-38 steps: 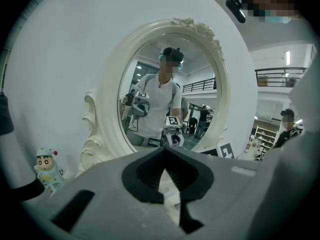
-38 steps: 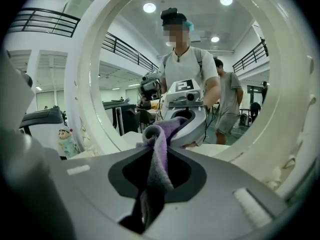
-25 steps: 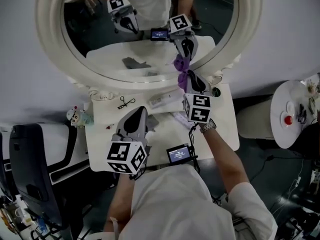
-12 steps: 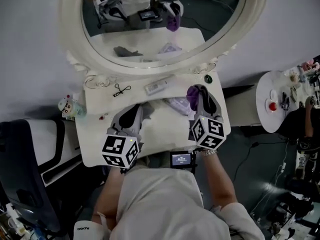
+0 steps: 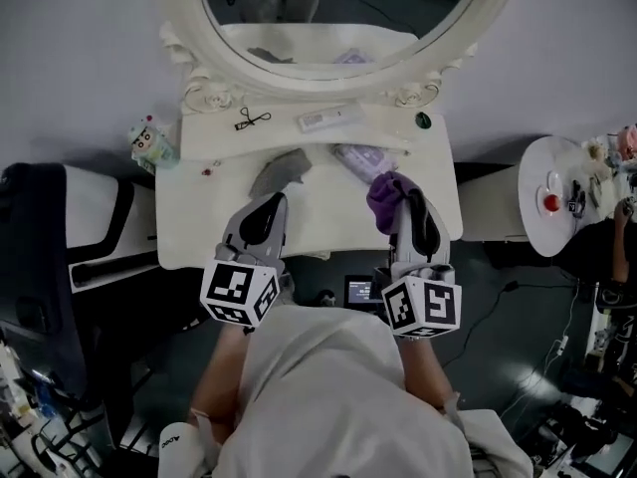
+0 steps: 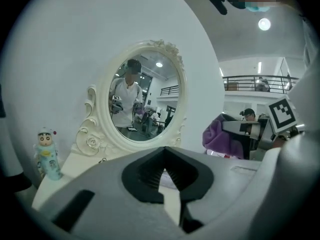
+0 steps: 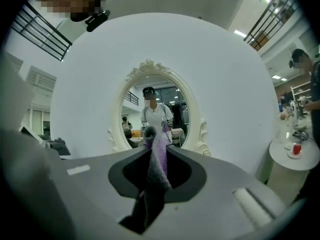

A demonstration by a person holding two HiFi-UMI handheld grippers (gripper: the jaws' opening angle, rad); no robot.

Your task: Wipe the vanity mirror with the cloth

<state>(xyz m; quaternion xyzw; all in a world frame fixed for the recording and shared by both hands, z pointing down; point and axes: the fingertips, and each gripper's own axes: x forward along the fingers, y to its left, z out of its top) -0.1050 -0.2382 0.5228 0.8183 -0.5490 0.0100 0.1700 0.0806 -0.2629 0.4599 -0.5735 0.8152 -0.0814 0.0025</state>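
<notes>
The left gripper (image 5: 267,205), grey plastic with dark ribbed fingers, has its fingertips closed together on nothing, over the front of the smooth white vanity table (image 5: 199,237). The right gripper (image 5: 403,199) pinches a fuzzy purple cloth (image 5: 383,195), bunched at its tips, above the table's right front, well apart from the mirror. Farther on lie a crumpled grey cloth (image 5: 279,174), a clear plastic packet (image 5: 360,157) and a flat white bar (image 5: 326,119). At the back stands the oval vanity mirror (image 5: 338,13) in a cream rose-carved frame, against a plain white wall (image 5: 90,28).
</notes>
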